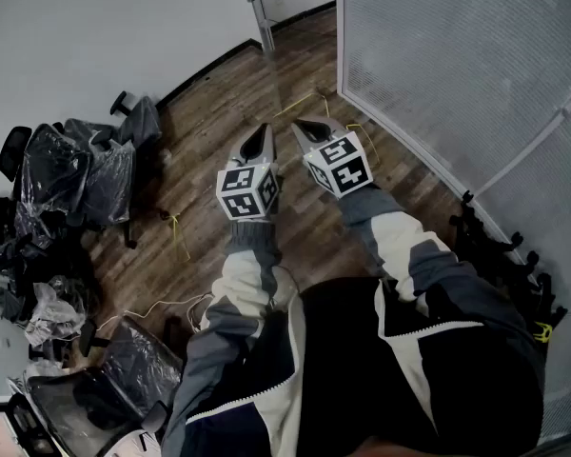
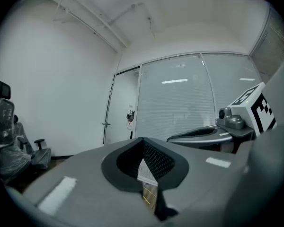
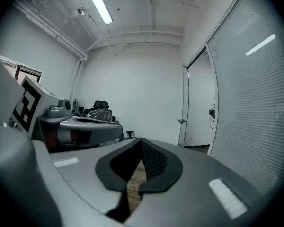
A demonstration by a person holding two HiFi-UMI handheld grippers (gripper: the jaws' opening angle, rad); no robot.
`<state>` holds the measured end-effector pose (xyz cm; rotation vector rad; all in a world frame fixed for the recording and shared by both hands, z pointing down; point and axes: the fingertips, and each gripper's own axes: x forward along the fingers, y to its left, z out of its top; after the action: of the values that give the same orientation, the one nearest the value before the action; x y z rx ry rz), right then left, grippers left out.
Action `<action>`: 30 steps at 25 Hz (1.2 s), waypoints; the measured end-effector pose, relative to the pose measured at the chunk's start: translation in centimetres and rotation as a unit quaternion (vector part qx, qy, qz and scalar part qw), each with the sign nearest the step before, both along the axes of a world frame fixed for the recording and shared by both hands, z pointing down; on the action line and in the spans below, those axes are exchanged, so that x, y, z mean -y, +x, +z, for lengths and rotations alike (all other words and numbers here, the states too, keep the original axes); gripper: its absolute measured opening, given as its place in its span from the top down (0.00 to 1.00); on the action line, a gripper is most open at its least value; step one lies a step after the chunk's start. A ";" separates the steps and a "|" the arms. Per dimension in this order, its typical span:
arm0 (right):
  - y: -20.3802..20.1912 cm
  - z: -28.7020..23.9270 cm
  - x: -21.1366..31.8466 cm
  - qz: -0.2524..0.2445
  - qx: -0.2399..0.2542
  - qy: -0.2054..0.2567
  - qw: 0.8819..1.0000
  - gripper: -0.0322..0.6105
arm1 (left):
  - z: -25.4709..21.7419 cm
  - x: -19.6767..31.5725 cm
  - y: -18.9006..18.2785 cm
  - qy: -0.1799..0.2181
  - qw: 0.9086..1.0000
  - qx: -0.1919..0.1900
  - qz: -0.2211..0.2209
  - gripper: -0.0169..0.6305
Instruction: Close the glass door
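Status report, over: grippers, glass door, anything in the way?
Left gripper and right gripper shut, empty. Glass door ahead, looks open, not reached. Yellow cable on floor between.

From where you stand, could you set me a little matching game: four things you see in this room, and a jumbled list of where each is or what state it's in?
Things:
1. office chairs
2. glass wall
3. left gripper and right gripper
4. thin cord

Descriptions:
A. yellow, lying loose on the wood floor
B. shut, holding nothing, side by side
C. wrapped in plastic, on the left
D. frosted with fine lines, on the right

Pairs: 1-C, 2-D, 3-B, 4-A
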<state>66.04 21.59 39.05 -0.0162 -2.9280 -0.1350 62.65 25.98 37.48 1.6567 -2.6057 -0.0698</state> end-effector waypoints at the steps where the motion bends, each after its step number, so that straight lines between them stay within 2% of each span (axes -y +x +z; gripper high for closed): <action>1: 0.0 0.0 -0.1 0.000 0.000 0.001 1.000 0.95 | 0.0 -0.1 0.0 0.001 1.000 0.000 0.000 0.97; 8: -0.2 0.2 -0.5 -0.002 -0.001 0.004 1.000 0.95 | 0.1 0.1 0.2 0.000 1.000 -0.007 0.007 0.97; 14: -0.8 -0.1 -1.0 -0.004 0.018 -0.009 1.000 0.94 | 0.5 -0.7 -0.8 0.003 1.000 -0.005 0.001 0.97; 17: -1.0 0.4 -1.4 -0.007 0.012 -0.011 1.000 0.92 | 0.8 -0.9 -0.9 0.003 1.000 -0.009 0.002 0.97; 30: -3.0 2.4 -2.2 -0.030 -0.004 -0.009 1.000 0.94 | 2.7 -2.5 -3.1 0.000 1.000 -0.006 -0.023 0.97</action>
<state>62.99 23.75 41.44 -0.1062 -2.9227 -0.1165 59.53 28.43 40.14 1.5908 -2.6351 -0.0807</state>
